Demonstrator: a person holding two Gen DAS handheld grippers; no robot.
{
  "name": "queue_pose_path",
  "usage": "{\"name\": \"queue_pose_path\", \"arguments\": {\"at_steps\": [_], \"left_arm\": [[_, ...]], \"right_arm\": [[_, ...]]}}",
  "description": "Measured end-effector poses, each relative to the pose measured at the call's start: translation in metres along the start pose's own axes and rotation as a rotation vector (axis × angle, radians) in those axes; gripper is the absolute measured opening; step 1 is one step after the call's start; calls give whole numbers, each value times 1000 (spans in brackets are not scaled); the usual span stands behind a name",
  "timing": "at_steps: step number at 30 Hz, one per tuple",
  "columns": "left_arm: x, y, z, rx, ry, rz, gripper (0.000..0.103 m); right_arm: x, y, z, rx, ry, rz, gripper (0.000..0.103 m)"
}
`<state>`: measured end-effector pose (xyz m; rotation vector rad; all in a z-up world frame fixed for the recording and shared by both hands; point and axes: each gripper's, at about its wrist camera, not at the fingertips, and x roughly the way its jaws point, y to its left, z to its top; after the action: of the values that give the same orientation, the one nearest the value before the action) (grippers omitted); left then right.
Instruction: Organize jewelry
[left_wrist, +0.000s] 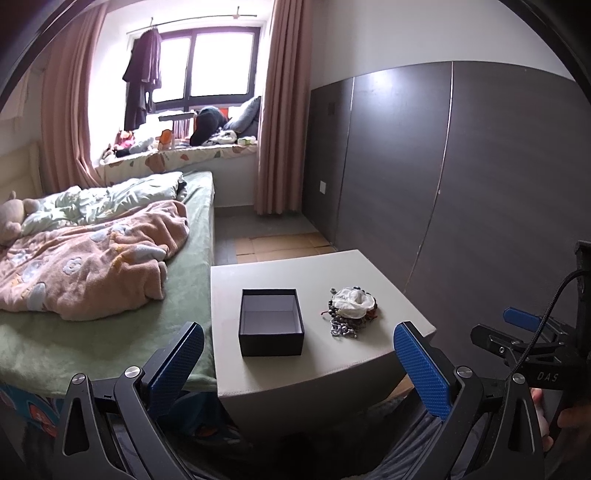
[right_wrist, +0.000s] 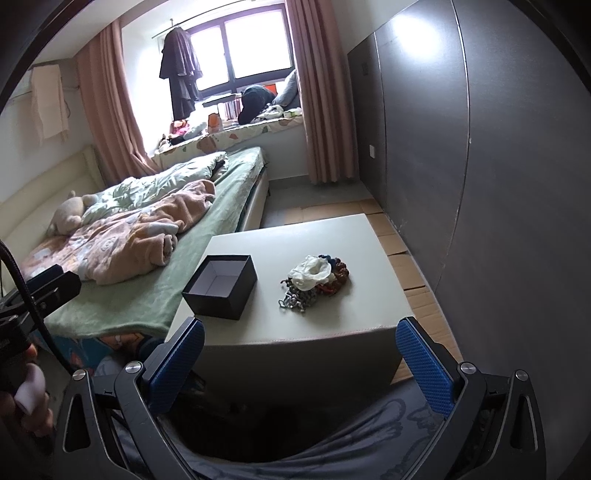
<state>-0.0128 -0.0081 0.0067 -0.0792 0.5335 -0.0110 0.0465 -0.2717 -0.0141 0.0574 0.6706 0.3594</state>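
An open dark box (left_wrist: 271, 322) with a pale empty inside sits on a white low table (left_wrist: 295, 273). To its right lies a pile of jewelry (left_wrist: 351, 310): a white scrunchie, bead bracelets and a silver chain. The right wrist view shows the same box (right_wrist: 220, 286) and pile (right_wrist: 316, 280) on the table (right_wrist: 354, 321). My left gripper (left_wrist: 299, 332) is open and empty, held before the table's near edge. My right gripper (right_wrist: 301, 328) is open and empty, also short of the near edge. The right gripper also shows at the right edge of the left wrist view (left_wrist: 524, 325).
A bed (left_wrist: 110, 306) with a pink blanket (left_wrist: 88, 258) touches the table's left side. A dark panelled wall (left_wrist: 461, 184) runs along the right. Cardboard sheets (right_wrist: 413, 273) lie on the floor beside and behind the table. A window seat with clutter is far back.
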Motion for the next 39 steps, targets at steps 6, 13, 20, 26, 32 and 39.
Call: {"name": "queue_pose_path", "arguments": {"at_steps": [6, 13, 20, 26, 32, 39], "left_arm": [[13, -5, -4, 1, 26, -11, 103], [38, -18, 0, 37, 53, -50, 103], [73, -36, 11, 69, 77, -113, 103], [106, -56, 20, 87, 102, -156, 103], [141, -73, 21, 92, 146, -207, 100], [187, -86, 16, 97, 218, -241, 93]], "right_arm": [[9, -11, -3, 23, 12, -9, 103], [16, -28, -2, 55, 18, -16, 103], [15, -45, 4, 79, -5, -40, 103], [30, -71, 5, 123, 20, -54, 103], [46, -104, 8, 189, 33, -71, 103], [74, -137, 2, 249, 75, -103, 103]]}}
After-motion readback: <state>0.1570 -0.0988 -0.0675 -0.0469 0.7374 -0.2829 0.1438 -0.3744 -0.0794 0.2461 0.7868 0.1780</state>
